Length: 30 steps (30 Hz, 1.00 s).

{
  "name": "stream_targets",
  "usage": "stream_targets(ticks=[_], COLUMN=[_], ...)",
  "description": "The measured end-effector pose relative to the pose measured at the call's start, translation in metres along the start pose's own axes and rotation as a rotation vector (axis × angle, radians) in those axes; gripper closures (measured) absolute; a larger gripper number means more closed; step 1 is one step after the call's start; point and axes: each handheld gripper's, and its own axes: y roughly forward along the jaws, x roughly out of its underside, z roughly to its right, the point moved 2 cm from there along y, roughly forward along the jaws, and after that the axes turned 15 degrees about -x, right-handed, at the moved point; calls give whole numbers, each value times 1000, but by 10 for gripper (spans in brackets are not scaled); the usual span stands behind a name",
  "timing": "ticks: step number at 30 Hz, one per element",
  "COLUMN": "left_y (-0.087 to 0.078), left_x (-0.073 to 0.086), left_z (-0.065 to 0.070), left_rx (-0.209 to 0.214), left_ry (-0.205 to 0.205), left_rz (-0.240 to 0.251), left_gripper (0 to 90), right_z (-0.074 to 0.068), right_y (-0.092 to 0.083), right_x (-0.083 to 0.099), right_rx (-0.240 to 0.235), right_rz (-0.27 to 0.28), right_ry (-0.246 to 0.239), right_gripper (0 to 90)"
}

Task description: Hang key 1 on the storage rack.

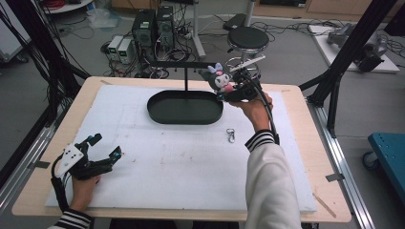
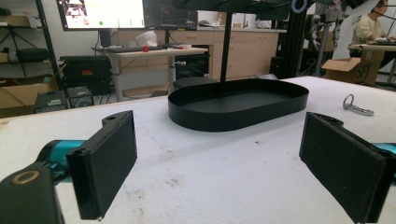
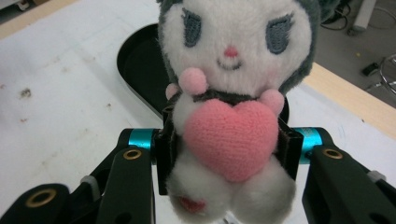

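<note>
From above, your right gripper (image 1: 228, 91) clasps the plush doll (image 1: 218, 79) over the right end of the oval black tray (image 1: 185, 108), while your left gripper (image 1: 106, 147) rests splayed on the white mat (image 1: 167, 157). Your left gripper view shows 2 pads (image 2: 109, 158) apart, nothing between. Your right gripper view shows pads pinching the doll's body beside its pink heart (image 3: 231, 135).

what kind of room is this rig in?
Probably a robotics lab or workshop: desktop computers on the floor amid loose cables, monitors on a bench, and a black metal frame around the foam-topped table.
</note>
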Motion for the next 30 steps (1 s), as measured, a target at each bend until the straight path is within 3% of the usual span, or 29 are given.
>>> stream_targets(ticks=[19, 30], left_y=[0, 0], left_x=[0, 0], left_z=[0, 0], left_rx=[0, 1], left_ry=[-2, -1], left_rz=[1, -1], left_gripper=[116, 116], right_z=[-14, -9], right_y=[30, 40], right_x=[-30, -32], right_rx=[-36, -34], right_rz=[2, -3], right_ry=[-25, -15], right_gripper=[546, 546])
